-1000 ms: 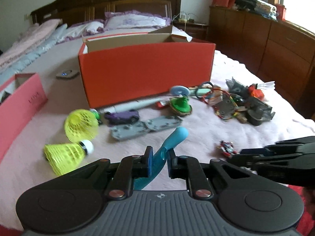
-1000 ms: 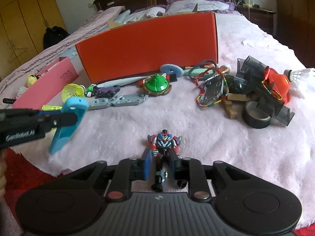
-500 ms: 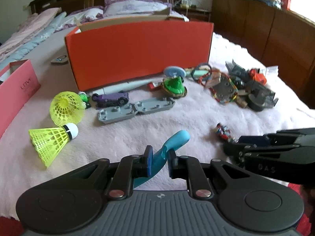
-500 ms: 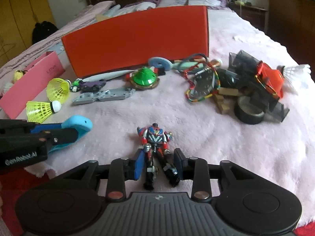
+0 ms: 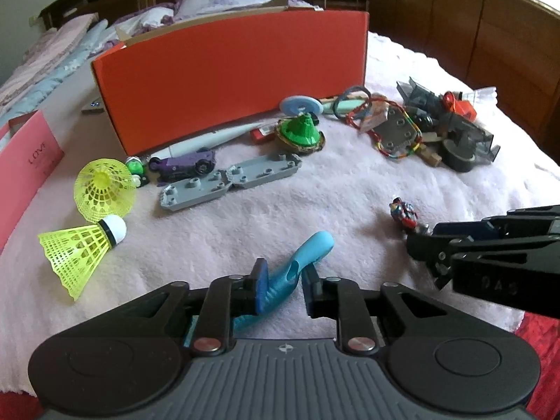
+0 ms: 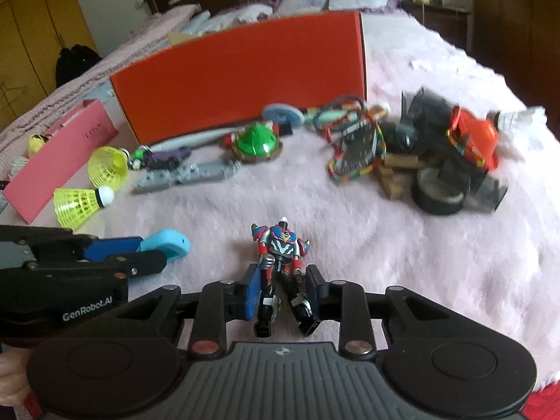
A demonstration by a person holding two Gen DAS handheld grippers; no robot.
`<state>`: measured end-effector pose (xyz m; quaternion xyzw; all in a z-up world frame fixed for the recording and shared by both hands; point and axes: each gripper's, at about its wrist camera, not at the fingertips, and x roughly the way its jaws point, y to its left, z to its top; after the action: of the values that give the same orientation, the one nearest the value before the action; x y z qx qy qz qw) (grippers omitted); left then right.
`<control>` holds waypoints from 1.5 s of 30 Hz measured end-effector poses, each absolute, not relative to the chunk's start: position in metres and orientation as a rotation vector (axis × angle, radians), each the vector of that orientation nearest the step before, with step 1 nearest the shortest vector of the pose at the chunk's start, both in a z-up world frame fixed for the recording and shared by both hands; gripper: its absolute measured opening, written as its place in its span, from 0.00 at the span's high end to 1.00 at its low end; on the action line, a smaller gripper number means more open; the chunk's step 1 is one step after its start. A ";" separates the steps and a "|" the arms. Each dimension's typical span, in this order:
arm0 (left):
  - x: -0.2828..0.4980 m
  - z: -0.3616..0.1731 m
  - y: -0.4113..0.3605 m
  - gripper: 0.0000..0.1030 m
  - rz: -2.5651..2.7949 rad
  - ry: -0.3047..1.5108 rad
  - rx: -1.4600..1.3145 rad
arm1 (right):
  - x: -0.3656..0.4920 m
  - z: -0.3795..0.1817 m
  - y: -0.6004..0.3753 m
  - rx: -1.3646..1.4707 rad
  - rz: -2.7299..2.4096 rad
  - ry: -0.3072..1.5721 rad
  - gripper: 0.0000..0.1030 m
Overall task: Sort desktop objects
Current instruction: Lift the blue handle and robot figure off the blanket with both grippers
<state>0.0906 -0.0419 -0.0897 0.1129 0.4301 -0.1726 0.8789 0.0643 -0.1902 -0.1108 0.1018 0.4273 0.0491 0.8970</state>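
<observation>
Both claws work low over a fluffy pale-pink blanket point(image 5: 350, 192) spread on the bed: the left claw point(image 5: 282, 281) has a gap showing at its right pad, with a smooth, curved light-blue plastic handle point(image 5: 308, 255) lying between the fingers and resting against the left one, so whether it is clamped I cannot tell; the right claw point(image 6: 284, 290) stands parted around the legs of a glossy red, blue and silver robot figure point(image 6: 280, 252) lying on its back, and pad contact is unclear. Behind them stands a long orange cardboard box point(image 5: 231, 73) with matte flat walls, and a pink box point(image 5: 24, 168) sits at the far left. Before the orange box lie two studded grey plastic plates point(image 5: 227, 182) end to end, a ridged green cone-shaped top point(image 5: 301, 133), a purple toy car point(image 5: 182, 164) and two yellow mesh shuttlecocks point(image 5: 91, 220). To the right is a heap with a grey plate ringed by a multicoloured cord point(image 5: 395, 133), a dark tape roll point(image 6: 437, 192) and wooden blocks point(image 6: 395, 171).
</observation>
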 end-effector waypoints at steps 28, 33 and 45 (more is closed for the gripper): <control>0.098 -0.110 -0.028 0.17 -0.283 0.965 0.220 | 0.067 -0.124 -0.185 0.188 0.124 0.902 0.57; 0.101 -0.117 -0.023 0.05 -0.252 0.984 0.200 | 0.067 -0.126 -0.180 0.148 0.160 0.893 0.47; 0.100 -0.117 -0.022 0.05 -0.231 0.984 0.190 | 0.062 -0.128 -0.180 0.163 0.151 0.867 0.46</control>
<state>0.1001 -0.0218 -0.1170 0.0908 0.4706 -0.1103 0.8707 0.0615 -0.1798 -0.1280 0.0786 0.4191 0.0728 0.9016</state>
